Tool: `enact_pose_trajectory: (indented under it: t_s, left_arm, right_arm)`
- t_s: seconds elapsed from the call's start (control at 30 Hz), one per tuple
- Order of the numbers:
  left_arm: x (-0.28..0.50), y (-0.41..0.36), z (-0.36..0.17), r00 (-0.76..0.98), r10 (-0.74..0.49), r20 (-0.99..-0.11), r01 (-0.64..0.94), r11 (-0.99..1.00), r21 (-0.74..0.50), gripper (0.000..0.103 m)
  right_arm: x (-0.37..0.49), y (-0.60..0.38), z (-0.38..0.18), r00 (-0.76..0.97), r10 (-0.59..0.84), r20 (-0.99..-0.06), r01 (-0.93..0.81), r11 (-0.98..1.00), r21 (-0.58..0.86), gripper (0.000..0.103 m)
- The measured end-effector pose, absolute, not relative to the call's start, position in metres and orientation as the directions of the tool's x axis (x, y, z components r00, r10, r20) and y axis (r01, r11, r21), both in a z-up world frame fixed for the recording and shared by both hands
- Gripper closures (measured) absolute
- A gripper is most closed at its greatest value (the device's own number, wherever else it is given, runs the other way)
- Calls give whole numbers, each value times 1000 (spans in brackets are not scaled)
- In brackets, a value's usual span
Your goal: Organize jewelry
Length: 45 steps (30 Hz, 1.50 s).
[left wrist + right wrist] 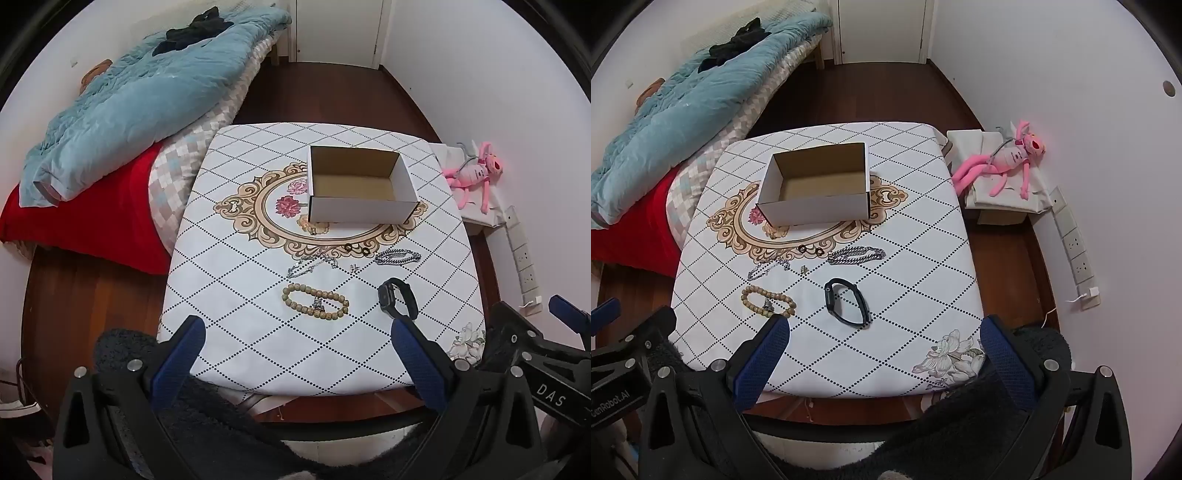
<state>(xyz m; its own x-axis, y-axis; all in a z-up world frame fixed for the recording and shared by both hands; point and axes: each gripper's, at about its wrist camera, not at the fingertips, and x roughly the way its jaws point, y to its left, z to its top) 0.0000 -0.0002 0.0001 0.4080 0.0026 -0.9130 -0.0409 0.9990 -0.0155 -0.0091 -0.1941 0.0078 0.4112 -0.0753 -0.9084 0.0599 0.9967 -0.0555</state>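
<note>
Wooden bead bracelet lies on the surface ahead of the left hand-held gripper, jaws wide and holding nothing. Rightward, the black watch lies ahead of the right hand-held gripper, equally wide. Behind both stands the cardboard box.

An open cardboard box is sitting upright. Nearer me are lying a bead bracelet, black watch and silver chains.

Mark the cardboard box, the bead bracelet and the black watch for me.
cardboard box (360, 209): left wrist view, on its white front wall.
bead bracelet (295, 305): left wrist view, on the beads of its near-left arc.
black watch (830, 296): right wrist view, on its dark face at the band's left.
</note>
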Motion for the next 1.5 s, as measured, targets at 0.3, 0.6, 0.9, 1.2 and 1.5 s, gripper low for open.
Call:
enact_pose_trajectory:
  t_s: [0.3,0.6,0.9,1.2,1.5]
  left_arm:
    - [5,-2,8,412,2,-911,-42,999,-17,1]
    - [0,-4,9,433,3,-901,-37,999,-14,1]
    - [-1,-4,10,440,3,-898,-37,999,-14,1]
    - [-2,-7,15,449,-1,-894,-32,999,-17,1]
    - [-2,-9,17,455,0,-891,-29,999,-15,1]
  right_arm:
    - [-11,-193,9,419,-75,-905,60,997,-55,0]
    - [-12,-194,15,427,-77,-901,65,996,-55,0]
    - [-12,-195,20,437,-78,-896,68,996,-53,0]
    - [-14,-196,23,445,-77,-892,67,996,-53,0]
    - [-14,-196,27,450,-79,-890,71,996,-53,0]
